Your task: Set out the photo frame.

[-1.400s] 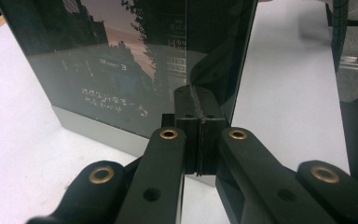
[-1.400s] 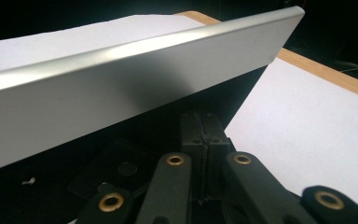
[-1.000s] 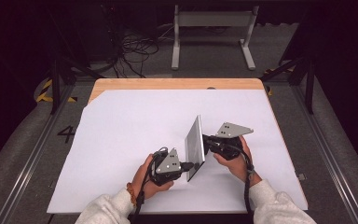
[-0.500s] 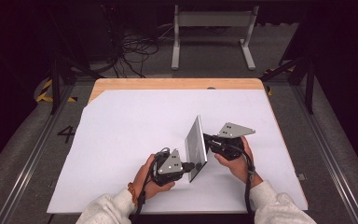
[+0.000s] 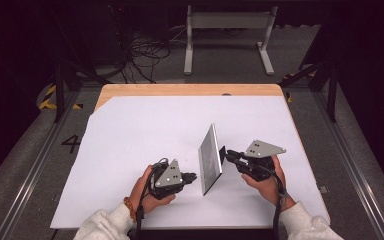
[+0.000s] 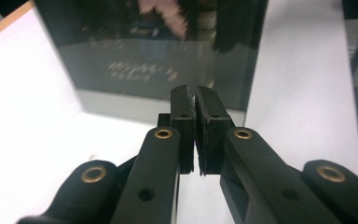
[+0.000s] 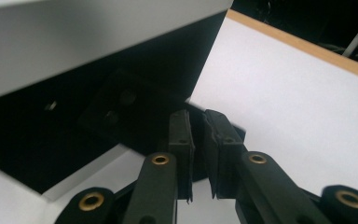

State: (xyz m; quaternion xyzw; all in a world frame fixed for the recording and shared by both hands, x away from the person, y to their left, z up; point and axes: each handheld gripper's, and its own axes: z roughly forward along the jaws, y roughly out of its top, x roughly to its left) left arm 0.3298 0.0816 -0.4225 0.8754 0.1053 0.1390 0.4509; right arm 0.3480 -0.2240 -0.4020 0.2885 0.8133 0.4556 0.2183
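On the white counter [image 5: 130, 145], the grey panel [image 5: 210, 157] stands on edge at near centre, unsupported between our left gripper [image 5: 192, 177], jaws closed and empty, and right gripper [image 5: 225, 154], jaws just parting and empty; any nudge could topple it.

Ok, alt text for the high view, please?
A thin flat panel stands on edge on a white-covered table, between a person's two handheld grippers. The right gripper, fingers just opening with nothing between them, points at it; the left gripper sits apart.
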